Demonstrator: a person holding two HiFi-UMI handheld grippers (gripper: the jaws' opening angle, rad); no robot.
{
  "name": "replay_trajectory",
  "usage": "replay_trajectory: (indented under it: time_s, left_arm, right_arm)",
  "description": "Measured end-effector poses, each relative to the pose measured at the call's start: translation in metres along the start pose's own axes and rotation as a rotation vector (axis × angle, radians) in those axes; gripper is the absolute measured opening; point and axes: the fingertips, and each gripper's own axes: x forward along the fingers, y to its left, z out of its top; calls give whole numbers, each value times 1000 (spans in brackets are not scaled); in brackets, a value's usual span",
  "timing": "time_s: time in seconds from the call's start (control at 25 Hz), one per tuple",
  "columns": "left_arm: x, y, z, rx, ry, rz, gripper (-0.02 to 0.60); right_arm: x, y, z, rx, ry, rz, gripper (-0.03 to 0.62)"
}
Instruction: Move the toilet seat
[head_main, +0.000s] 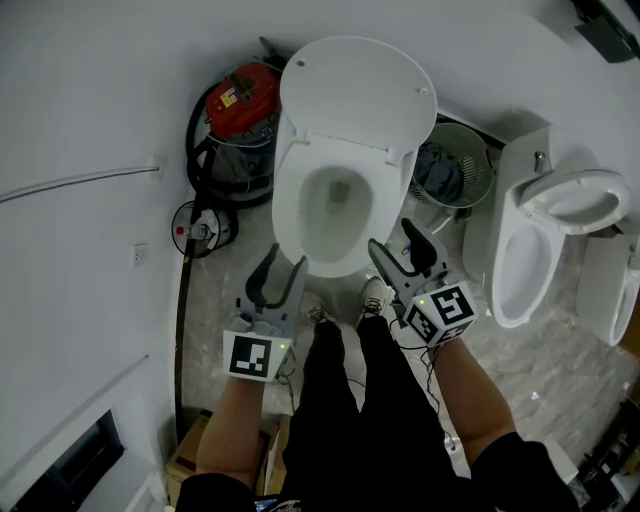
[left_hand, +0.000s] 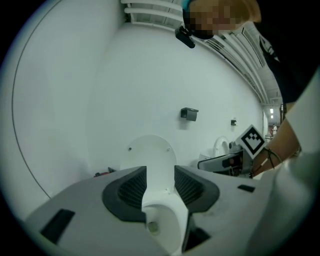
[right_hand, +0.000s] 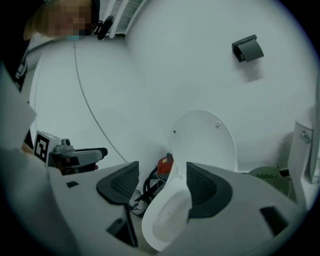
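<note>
Head view, near to far. Black trouser legs (head_main: 350, 400) at bottom centre, with a forearm on each side and the tongs just above them in frame.

- left gripper (head_main: 283, 262), left of centre: jaws partly apart and empty. In the left gripper view the bowl (left_hand: 165, 225) lines up in the gap, but the pads press on nothing.
- right gripper (head_main: 392, 236), right of centre: jaws spread wider, also empty. In the right gripper view only the bowl and floor clutter show through the gap.
- Both tips are near the front of the bowl. I can't confirm contact.
- toilet seat (head_main: 287, 200): reads as the white ring lying flat on the bowl at centre frame, though I'm not fully sure of that.
- lid (head_main: 357, 95): stands raised behind the seat, upper centre.
- Further back: red canister (head_main: 243, 95) with a black hose (head_main: 195, 150) at upper left, and a wire basket (head_main: 455, 165) just right of the lid.
- second toilet (head_main: 545, 240) at the right edge.

Step, my read: this is the approach, and the seat isn't gripped yet.

Next move probably needs:
- one jaw slipped under the front lip of the ring and the other on top
- a pinch on the ring only, not the bowl rim
- a swing up about the rear hinge towards the lid

The gap under the ring looks thin, so the entry angle matters.
</note>
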Motion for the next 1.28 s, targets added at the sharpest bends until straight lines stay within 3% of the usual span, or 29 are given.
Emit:
replay_trajectory:
  time_s: [0.76,1.0,1.28]
  left_arm:
    - [44,-4,-176,-24,122,-82,152]
    - [48,-4,-216,-19,146,-107,155]
    - [55,-3,-254,-37,177,-115,156]
  right_arm:
    - [33,-73,-258,263,244,-177,321]
    - [40,-95,-319,366,276,-246,342]
    - [52,-111,-361,451,285,-281,351]
